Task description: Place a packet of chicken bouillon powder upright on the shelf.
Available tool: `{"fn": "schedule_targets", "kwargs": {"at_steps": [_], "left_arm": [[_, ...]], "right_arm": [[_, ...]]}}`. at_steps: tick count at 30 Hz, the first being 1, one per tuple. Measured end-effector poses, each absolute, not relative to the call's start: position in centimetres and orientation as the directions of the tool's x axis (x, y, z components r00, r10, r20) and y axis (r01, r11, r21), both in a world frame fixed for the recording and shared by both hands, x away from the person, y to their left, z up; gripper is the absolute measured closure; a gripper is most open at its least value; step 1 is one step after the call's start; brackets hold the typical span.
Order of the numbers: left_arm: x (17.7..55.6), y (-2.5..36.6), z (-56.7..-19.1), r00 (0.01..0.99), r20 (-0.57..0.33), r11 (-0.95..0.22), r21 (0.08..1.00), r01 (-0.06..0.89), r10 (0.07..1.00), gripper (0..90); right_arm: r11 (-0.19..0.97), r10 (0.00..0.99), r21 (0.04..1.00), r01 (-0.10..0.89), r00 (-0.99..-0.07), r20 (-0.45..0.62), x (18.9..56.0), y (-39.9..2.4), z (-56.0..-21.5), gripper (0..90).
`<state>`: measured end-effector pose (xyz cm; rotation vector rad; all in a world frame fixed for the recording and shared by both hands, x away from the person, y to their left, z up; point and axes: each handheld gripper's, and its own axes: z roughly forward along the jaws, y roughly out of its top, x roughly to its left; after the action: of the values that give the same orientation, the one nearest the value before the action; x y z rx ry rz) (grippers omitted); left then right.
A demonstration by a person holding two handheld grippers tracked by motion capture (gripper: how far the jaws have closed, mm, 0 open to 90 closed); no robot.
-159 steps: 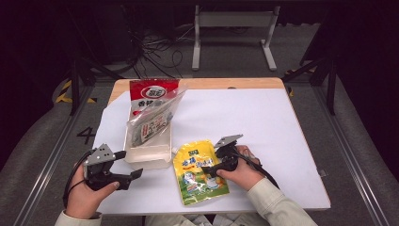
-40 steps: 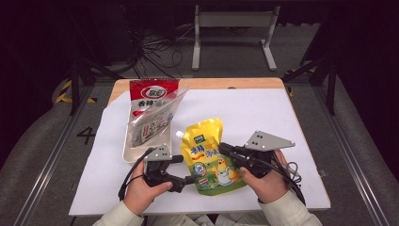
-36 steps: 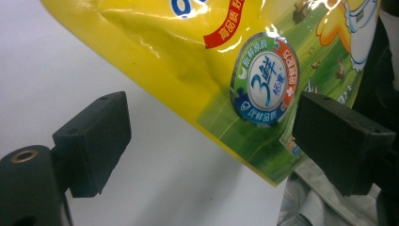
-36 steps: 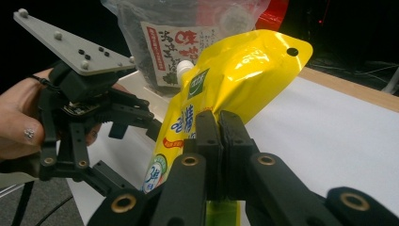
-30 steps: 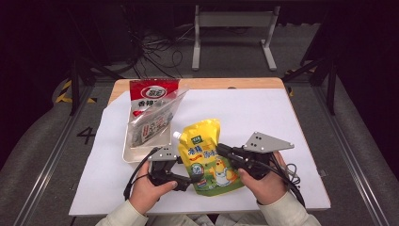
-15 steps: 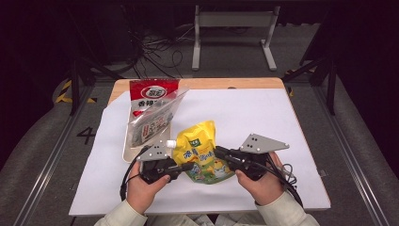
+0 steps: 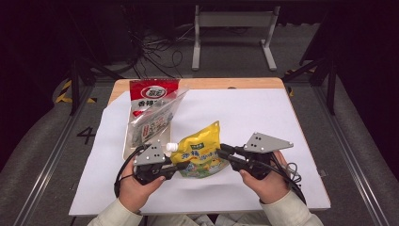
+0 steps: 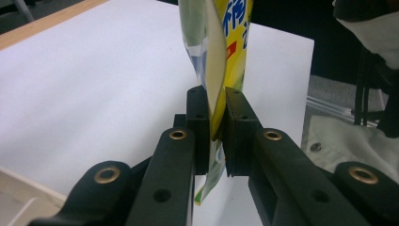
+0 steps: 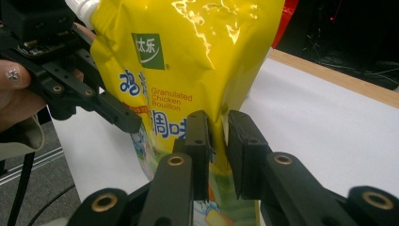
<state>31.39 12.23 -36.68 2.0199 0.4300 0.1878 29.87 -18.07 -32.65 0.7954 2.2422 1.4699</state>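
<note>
A yellow spouted pouch of granulated chicken bouillon (image 7: 202, 150) hangs lifted off the white sheet between my two grippers. My left gripper (image 7: 181, 165) has just closed on the pouch's left edge, and in the left gripper view the pads (image 8: 216, 117) pinch the thin pouch edge (image 8: 221, 56). My right gripper (image 7: 221, 151) is at the pouch's right side. Its jaws have just been opening: in the right gripper view the gripper (image 9: 219, 132) stands slightly apart, with the pouch (image 9: 188, 56) edge loose in the gap. The left gripper (image 9: 122, 117) shows there at the pouch's far edge.
A white tray (image 7: 127, 149) at the left holds a clear packet (image 7: 153, 123), with a red bag (image 7: 153, 92) leaning behind it. A white sheet (image 7: 263, 117) covers the wooden table (image 7: 235, 84). Cables trail from both grippers toward the near edge.
The left gripper came in from the left and shut on the pouch's edge. The pouch rose off the sheet and tipped, with the left hand lifting. The right hand stayed put.
</note>
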Motion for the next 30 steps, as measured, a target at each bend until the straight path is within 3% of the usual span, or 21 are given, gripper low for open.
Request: {"fn": "schedule_targets", "kwargs": {"at_steps": [9, 30], "left_arm": [[31.4, 13.4, -34.7, 0.94, -0.013, -0.464, 0.867, 0.181, 0.342, 82.8], [31.1, 16.7, -31.2, 0.952, 0.048, -0.539, 0.833, 0.129, 0.302, 82.9]], "right_arm": [[0.3, 0.619, 0.915, 0.269, -0.785, 0.028, 30.0, -19.2, -32.4, 67.2], [0.272, 0.667, 0.908, 0.318, -0.743, 0.06, 30.6, -22.2, -32.7, 65.7]]}}
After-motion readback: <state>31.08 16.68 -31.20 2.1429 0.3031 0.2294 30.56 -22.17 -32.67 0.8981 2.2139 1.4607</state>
